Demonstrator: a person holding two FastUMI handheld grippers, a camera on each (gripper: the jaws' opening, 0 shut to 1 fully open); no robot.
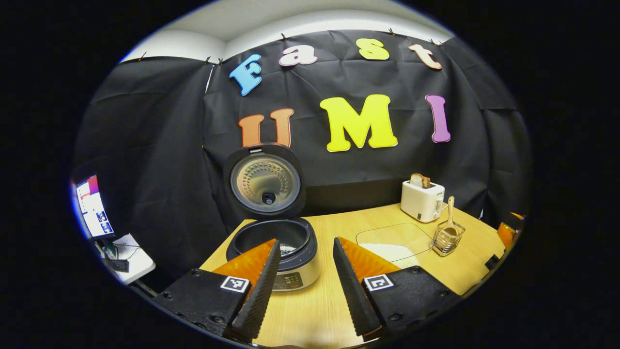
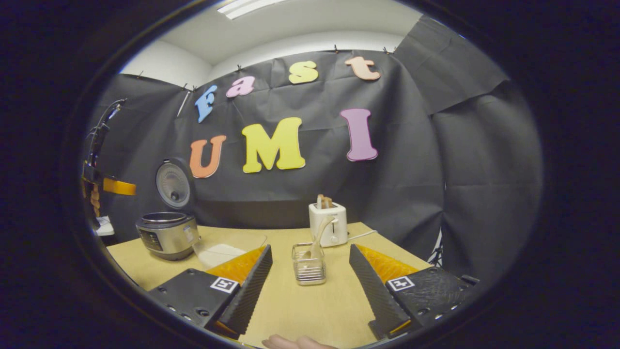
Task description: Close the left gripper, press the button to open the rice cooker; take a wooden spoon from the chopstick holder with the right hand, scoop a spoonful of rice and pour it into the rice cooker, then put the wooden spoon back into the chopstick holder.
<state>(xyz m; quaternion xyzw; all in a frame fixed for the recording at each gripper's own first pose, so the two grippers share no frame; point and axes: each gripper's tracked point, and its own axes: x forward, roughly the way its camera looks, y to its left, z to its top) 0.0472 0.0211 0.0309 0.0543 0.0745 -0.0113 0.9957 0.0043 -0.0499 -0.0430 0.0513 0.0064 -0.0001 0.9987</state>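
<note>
Items counted: one rice cooker (image 1: pixel 290 242), lid raised; one wooden spoon (image 2: pixel 320 237) in one chopstick holder (image 2: pixel 309 264). Left gripper (image 1: pixel 305 286) and right gripper (image 2: pixel 310 286): fingers wide apart, holding nothing.

The left gripper (image 1: pixel 304 286) hangs above the counter (image 1: pixel 310 310) with its fingers spread wide — nothing between them. Just ahead stands the rice cooker (image 1: pixel 286 252), lid upright, some rice in the pot. To the right lie a clear tray of rice (image 1: pixel 395 242), the chopstick holder (image 1: pixel 448 237) holding the wooden spoon (image 1: pixel 450 215), and a toaster (image 1: pixel 422 199).
</note>
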